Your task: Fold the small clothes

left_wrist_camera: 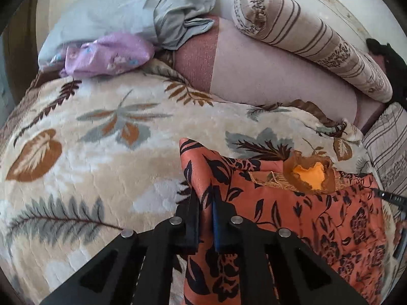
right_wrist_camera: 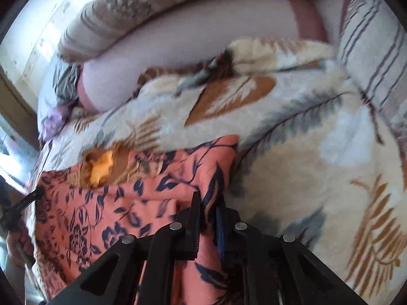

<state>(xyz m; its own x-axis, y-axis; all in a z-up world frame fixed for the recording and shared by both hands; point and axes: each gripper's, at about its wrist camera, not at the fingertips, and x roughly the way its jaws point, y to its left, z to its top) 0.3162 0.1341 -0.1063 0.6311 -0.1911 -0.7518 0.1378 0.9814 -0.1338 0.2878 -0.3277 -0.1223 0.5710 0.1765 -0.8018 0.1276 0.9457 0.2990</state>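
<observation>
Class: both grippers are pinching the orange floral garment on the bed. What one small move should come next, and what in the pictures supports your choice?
Probably carry both corners forward together to fold it over. The left gripper and right gripper each clamp a corner of the orange floral garment, which stretches between them above the leaf-patterned blanket, its far edge around the yellow-lined neckline still rumpled.

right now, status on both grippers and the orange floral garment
Left gripper shut on orange floral garment. Right gripper shut on the opposite edge. Garment lies on leaf-print blanket. Nothing in the way.
</observation>
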